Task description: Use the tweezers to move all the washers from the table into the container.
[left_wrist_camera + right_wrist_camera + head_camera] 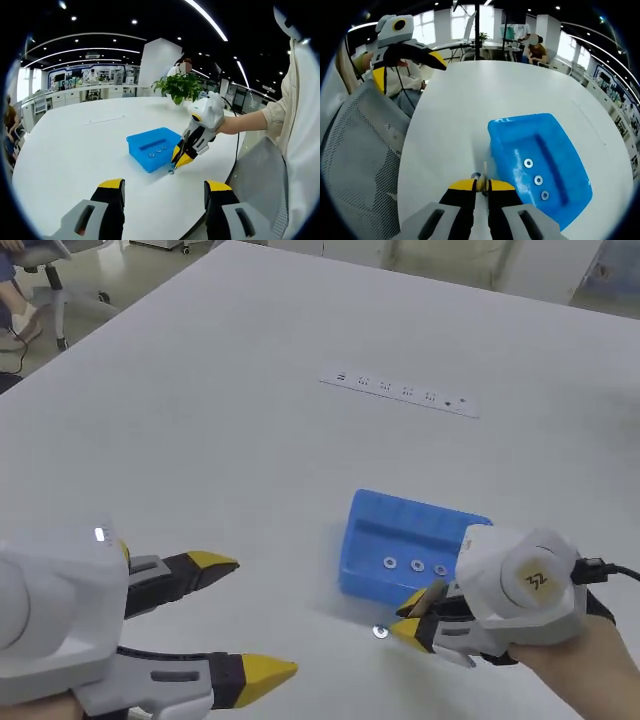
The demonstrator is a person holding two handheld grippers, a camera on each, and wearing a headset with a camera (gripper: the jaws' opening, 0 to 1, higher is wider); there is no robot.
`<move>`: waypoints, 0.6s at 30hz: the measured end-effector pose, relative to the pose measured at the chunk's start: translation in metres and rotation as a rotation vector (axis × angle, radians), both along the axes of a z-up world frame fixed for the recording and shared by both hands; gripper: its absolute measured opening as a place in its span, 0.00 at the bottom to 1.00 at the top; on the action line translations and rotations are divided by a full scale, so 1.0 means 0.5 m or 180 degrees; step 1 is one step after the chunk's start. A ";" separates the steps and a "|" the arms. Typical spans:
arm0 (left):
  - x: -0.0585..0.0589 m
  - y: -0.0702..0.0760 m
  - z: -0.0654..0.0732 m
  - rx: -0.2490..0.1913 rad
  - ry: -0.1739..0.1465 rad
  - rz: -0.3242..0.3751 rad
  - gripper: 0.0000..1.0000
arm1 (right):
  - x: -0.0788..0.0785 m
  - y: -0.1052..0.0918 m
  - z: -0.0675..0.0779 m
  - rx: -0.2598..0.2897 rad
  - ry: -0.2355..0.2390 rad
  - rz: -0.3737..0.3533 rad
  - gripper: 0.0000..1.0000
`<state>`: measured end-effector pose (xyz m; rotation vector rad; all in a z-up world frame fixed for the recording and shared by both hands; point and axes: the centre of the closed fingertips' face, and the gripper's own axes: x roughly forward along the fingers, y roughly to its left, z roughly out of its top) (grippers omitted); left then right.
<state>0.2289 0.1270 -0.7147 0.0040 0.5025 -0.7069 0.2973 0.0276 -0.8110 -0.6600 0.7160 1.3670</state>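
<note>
Silver washer (380, 631) sits at the tip of your tweezers (482, 175), on the bench (200, 440) just beside the blue container (400, 515); right gripper (408, 620) clamped on the tweezers, left gripper (265, 617) spread apart.

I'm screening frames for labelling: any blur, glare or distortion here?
Head view: even light, faint shadow by the container, all fairly sharp. Left gripper view: fisheye bows the table; ceiling lights glare. Right gripper view: tweezers in the right gripper blur up close; washers in the container are sharp.
</note>
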 end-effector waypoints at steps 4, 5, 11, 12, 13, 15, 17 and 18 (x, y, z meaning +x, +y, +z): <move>0.000 -0.001 0.000 0.0009 0.0000 -0.0014 0.64 | 0.003 -0.005 -0.001 -0.0049 -0.0071 -0.0001 0.05; 0.000 -0.001 0.001 0.0006 -0.0006 -0.0016 0.64 | 0.006 -0.007 0.000 -0.0059 -0.0128 -0.0013 0.05; 0.000 0.003 0.000 0.0011 -0.0003 -0.0001 0.64 | 0.008 -0.007 -0.002 -0.0097 -0.0108 -0.0010 0.05; 0.000 0.003 0.000 0.0014 -0.0003 -0.0001 0.64 | 0.009 -0.007 -0.002 -0.0124 -0.0123 0.0012 0.05; -0.001 0.003 0.000 0.0008 -0.0002 0.0001 0.64 | 0.009 -0.007 -0.004 -0.0140 -0.0131 0.0027 0.05; -0.002 0.002 0.000 0.0001 0.0002 0.0000 0.64 | 0.006 -0.007 -0.009 -0.0190 -0.0124 0.0059 0.05; -0.002 0.001 -0.001 0.0004 0.0000 -0.0002 0.64 | 0.005 -0.004 -0.009 -0.0202 -0.0110 0.0072 0.05; -0.002 0.001 -0.001 -0.0001 0.0001 -0.0001 0.64 | 0.003 -0.002 -0.009 -0.0209 -0.0103 0.0080 0.05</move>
